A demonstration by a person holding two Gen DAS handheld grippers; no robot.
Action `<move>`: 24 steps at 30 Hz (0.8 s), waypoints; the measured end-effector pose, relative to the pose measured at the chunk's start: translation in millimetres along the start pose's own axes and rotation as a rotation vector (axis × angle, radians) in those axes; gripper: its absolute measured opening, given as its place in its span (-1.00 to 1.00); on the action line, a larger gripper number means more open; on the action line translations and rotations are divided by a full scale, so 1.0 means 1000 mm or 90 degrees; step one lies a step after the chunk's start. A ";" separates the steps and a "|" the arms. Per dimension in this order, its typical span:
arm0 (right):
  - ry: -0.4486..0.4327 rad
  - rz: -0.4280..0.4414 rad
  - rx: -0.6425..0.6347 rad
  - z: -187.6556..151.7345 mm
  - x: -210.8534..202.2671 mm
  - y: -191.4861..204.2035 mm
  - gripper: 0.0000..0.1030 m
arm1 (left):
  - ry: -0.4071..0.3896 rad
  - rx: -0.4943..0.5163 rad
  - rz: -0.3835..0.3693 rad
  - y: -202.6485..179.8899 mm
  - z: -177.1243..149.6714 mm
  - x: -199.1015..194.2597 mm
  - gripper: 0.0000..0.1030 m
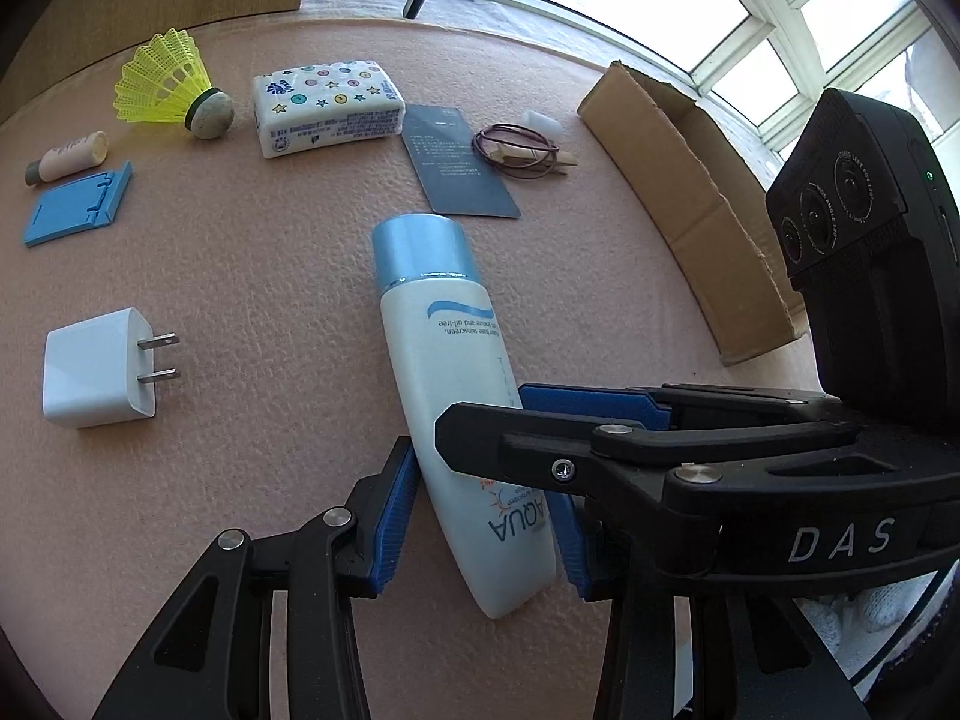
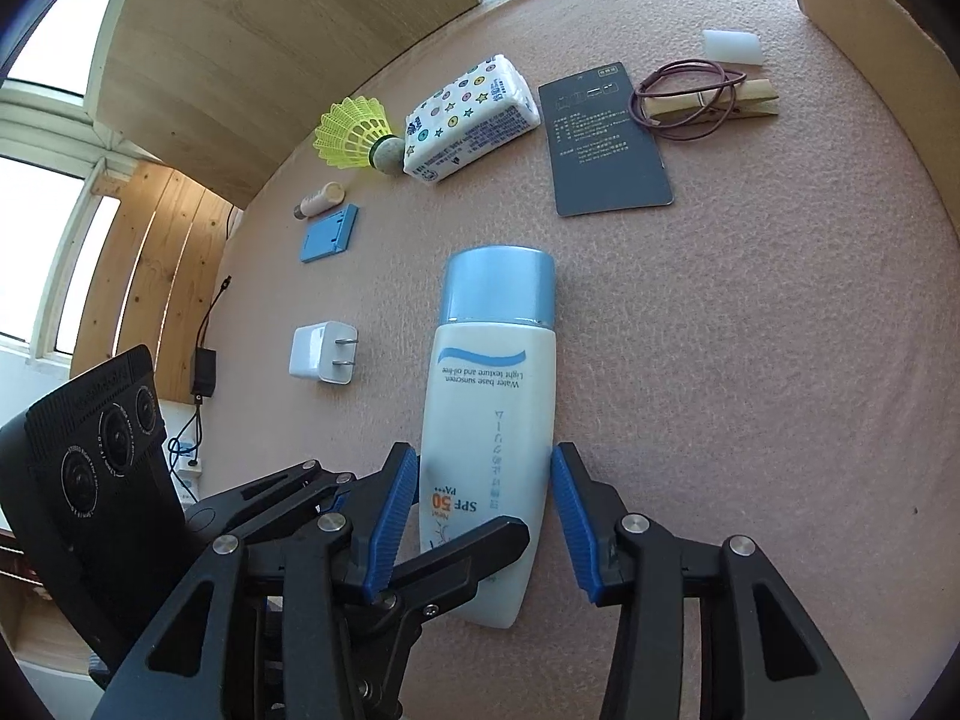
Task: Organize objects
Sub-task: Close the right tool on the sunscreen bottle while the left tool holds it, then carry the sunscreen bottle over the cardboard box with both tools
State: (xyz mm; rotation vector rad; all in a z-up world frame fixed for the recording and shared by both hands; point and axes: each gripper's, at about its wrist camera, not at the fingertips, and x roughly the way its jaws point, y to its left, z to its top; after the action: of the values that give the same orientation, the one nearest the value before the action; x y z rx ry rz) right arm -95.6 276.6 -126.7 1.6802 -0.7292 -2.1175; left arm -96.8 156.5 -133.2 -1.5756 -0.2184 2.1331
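A white sunscreen bottle (image 1: 456, 384) with a blue cap lies on the pink table (image 1: 270, 276), cap pointing away. It also shows in the right wrist view (image 2: 489, 414). My left gripper (image 1: 480, 516) has its blue pads on both sides of the bottle's lower body and is closed on it. My right gripper (image 2: 483, 516) straddles the same lower part of the bottle, pads at its sides, touching or nearly so. The right gripper's fingers cross in front of the left one in the left wrist view.
A white charger plug (image 1: 96, 369), blue holder (image 1: 78, 204), small tube (image 1: 66, 156), yellow shuttlecock (image 1: 162, 84), tissue pack (image 1: 327, 108), dark card (image 1: 459, 162), clothespin with a rubber band (image 1: 522, 150) and white eraser (image 1: 543, 123) lie around. An open cardboard box (image 1: 690, 204) sits right.
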 end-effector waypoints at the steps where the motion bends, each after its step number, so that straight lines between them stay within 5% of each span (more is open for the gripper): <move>1: -0.002 0.002 0.000 -0.001 0.000 -0.001 -0.21 | -0.001 -0.001 -0.001 0.000 0.000 0.000 -0.14; 13: -0.054 -0.005 -0.003 0.000 -0.033 -0.007 -0.21 | -0.025 0.034 -0.013 -0.036 0.017 -0.009 -0.14; 24: -0.154 -0.044 -0.015 0.016 -0.111 -0.034 -0.21 | -0.064 0.122 -0.045 -0.116 0.068 -0.005 -0.14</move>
State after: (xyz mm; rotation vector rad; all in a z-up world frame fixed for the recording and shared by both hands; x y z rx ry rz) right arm -82.6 368.6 -55.6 1.4721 -0.7184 -2.3957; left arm -126.8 265.8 -60.4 -1.3344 -0.0982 2.1121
